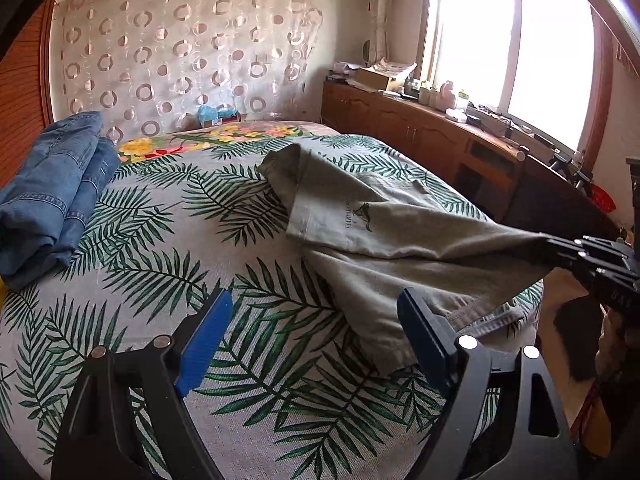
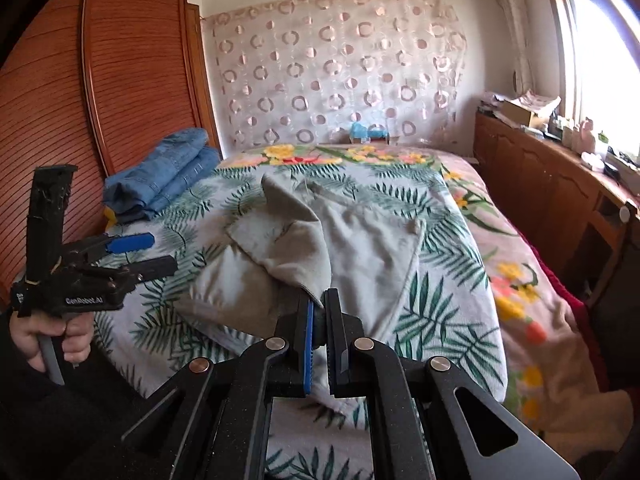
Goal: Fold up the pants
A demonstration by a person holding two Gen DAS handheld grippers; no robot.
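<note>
My right gripper (image 2: pixel 318 322) fingers pinch the grey pants (image 1: pixel 400 236) hem, lifting it off the bed (image 1: pixel 248 360) at 3 o'clock to carry a fold over, while my left gripper (image 1: pixel 316 336) fingers hover wide, empty, ready to grab the other hem corner.

Left gripper (image 1: pixel 316 336) fingers (image 1: pixel 208 340) apart, grey pants (image 1: pixel 384 236) on leaf-print bedspread (image 1: pixel 168 248)

The left wrist camera looks from low over the bed (image 1: pixel 248 344) toward the window (image 1: pixel 516 40). The right wrist camera looks along the bed toward the curtain (image 2: pixel 340 68). Both views share the grey pants (image 1: pixel 400 248) and the folded jeans (image 2: pixel 160 168).
</note>
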